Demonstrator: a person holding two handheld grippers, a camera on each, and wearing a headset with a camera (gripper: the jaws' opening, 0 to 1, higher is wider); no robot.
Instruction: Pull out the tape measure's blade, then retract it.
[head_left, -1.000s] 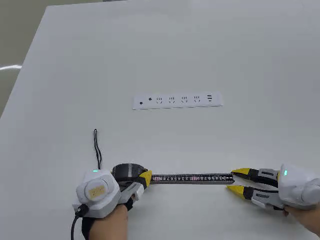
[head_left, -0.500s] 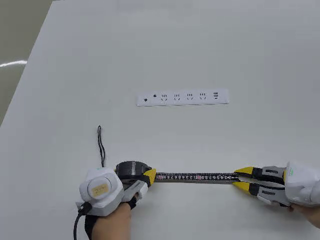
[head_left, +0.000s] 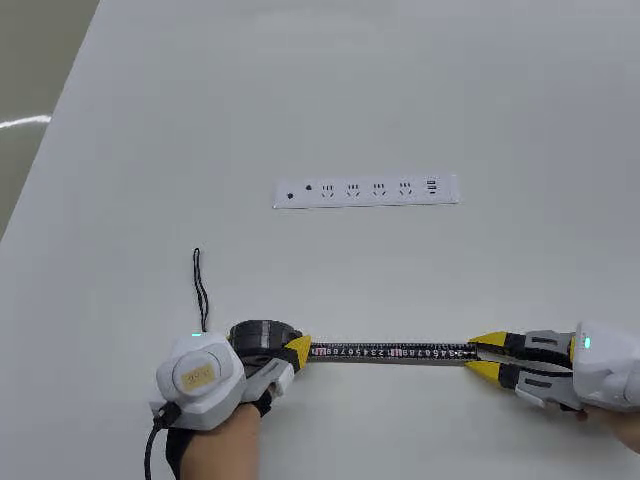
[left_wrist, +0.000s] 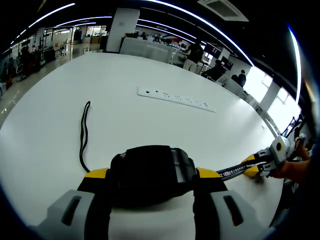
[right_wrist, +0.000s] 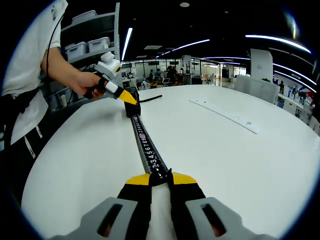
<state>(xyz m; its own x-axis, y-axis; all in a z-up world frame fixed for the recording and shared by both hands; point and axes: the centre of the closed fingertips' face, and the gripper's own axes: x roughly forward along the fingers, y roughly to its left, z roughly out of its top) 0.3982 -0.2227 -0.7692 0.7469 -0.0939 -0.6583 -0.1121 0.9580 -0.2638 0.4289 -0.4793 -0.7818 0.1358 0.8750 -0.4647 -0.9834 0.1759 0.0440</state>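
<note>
While outstretched, tape measure (head_left: 350, 351) between grippers (head_left: 275, 350) (head_left: 485, 355)

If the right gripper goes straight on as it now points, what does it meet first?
Probably the tape measure case, held in the left gripper, at the far end of the blade that the right gripper pinches.

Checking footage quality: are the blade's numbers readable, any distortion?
Head view: soft light, blade numerals tiny. Right gripper view: numerals legible near the right gripper, fisheye curves the table. Left gripper view: tape measure case dark, ceiling lights arc.
</note>
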